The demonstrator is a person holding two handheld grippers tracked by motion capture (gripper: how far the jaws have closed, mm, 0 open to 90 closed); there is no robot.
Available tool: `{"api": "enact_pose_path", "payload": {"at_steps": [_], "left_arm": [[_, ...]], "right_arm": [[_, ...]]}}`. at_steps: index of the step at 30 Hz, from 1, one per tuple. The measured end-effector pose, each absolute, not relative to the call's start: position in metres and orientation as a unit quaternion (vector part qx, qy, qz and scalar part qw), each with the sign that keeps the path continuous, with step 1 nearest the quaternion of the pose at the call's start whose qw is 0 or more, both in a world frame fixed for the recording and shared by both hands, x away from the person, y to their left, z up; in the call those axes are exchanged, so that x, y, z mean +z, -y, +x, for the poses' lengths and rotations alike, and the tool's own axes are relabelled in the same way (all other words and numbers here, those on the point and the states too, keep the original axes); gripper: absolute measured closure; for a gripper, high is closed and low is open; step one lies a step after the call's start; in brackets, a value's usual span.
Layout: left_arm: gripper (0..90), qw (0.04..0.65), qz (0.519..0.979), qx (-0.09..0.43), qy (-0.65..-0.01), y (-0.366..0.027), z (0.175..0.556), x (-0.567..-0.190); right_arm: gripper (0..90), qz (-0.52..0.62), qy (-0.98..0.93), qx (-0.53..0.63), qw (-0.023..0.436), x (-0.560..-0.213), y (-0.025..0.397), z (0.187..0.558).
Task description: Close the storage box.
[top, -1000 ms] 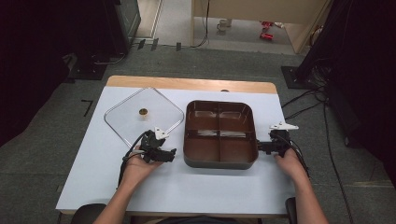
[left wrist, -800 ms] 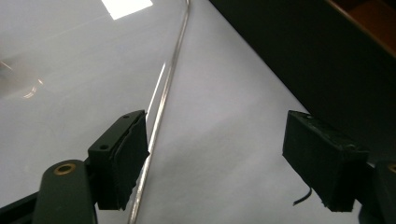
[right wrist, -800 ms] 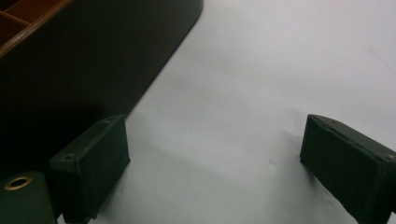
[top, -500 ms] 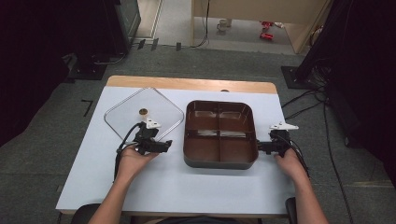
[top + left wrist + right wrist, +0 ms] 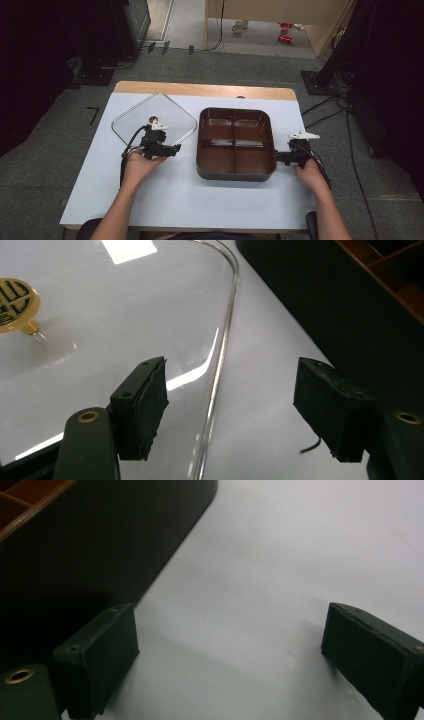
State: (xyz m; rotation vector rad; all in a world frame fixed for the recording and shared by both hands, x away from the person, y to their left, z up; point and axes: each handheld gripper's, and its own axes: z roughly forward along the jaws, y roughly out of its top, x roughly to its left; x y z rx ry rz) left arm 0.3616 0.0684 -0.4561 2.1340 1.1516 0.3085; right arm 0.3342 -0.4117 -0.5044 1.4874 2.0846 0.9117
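Note:
A clear glass lid [image 5: 170,117] with a gold knob [image 5: 15,302] lies flat on the white table, left of a dark brown four-compartment tray [image 5: 235,142]. My left gripper [image 5: 171,148] is open at the lid's near right corner. In the left gripper view its jaws straddle the lid's rim [image 5: 222,360], with the left gripper [image 5: 237,407] holding nothing and the tray's wall [image 5: 340,305] to its right. My right gripper [image 5: 278,157] is open beside the tray's near right corner. In the right gripper view, the right gripper [image 5: 235,655] has only bare table between its jaws, and the tray wall [image 5: 80,555] is at left.
The table [image 5: 200,200] has free white surface in front of the tray and lid. A wooden strip [image 5: 200,90] runs along its far edge. Cables [image 5: 325,112] lie on the floor to the right, and dark equipment stands around the table.
My left gripper has moved left and away from the person, from beside the tray's near left corner to the lid's edge. The right gripper has stayed put.

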Motion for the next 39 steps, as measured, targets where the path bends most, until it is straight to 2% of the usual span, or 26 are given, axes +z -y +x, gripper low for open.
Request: {"api": "enact_pose_path", "payload": {"at_steps": [9, 26, 39], "left_arm": [[34.0, 0.342, 0.819, 0.126, -0.444, -0.077, 0.373, -0.451], [35.4, 0.349, 0.797, 0.138, -0.474, -0.106, 0.404, -0.439], [37.1, 0.338, 0.786, 0.159, -0.492, -0.12, 0.433, -0.452]], "right_arm": [[7.5, 0.535, -0.75, 0.328, 0.21, -0.504, 0.412, 0.334], [7.5, 0.535, -0.75, 0.328, 0.21, -0.504, 0.412, 0.334], [7.5, 0.535, -0.75, 0.328, 0.21, -0.504, 0.412, 0.334]]}}
